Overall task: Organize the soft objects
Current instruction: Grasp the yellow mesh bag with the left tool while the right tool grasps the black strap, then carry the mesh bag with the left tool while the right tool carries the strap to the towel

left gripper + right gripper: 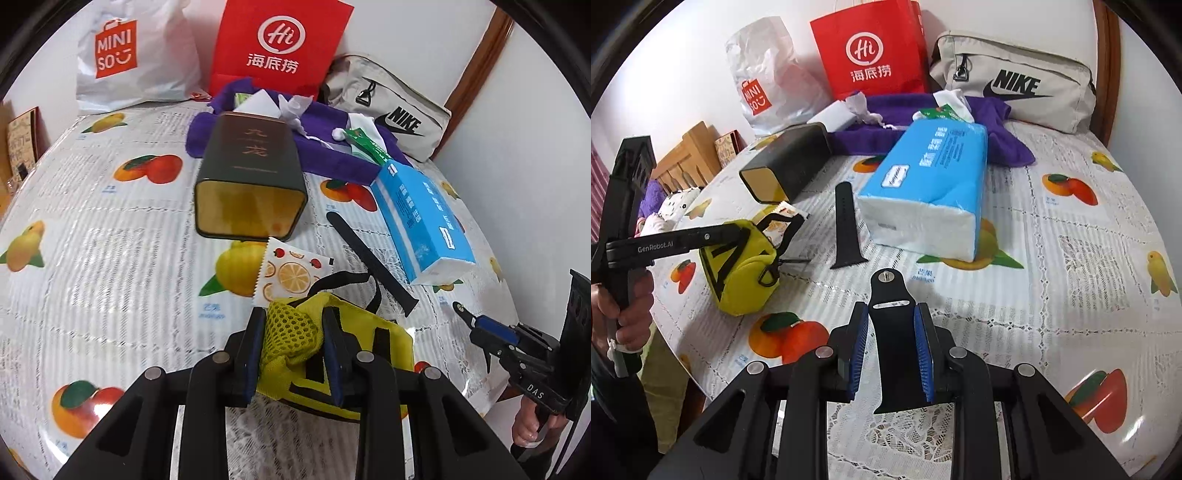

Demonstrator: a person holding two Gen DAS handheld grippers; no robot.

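Pinching the mesh top of a small yellow pouch (pixel 332 354), the left gripper (pixel 293 350) has its jaws drawn narrow, the blue pads pressed into the netting from both sides. The pouch sits at the near left part of the table (pixel 1071 258), its black strap looping out beside it. A fruit-printed sachet (pixel 288 273) lies just beyond the pouch, touching it, and farther on a dark tin (pixel 251 177) rests on its side with its gold-lined mouth facing near.

The right gripper (pixel 892 343) holds a black watch strap piece (pixel 892 332) lengthwise between its pads, the strap's pin end pointing away from the camera. The jaws are narrow around it. A second black strap piece (pixel 846 225) lies flat on the table between the pouch and a blue tissue pack (pixel 931 173), which rests to the right of centre with its white end turned near.

At the far side a purple cloth (pixel 997 125) is spread out, partly under the tissue pack and the tin, with a small white drawstring bag (pixel 295 107) and a white box (pixel 833 116) on it. Behind them, against the wall, stand a white shopping bag (pixel 136 55), a red paper bag (pixel 280 40) and a grey sports pouch (pixel 1015 81). A hand (pixel 628 310) grips the left gripper's handle at the near left edge.
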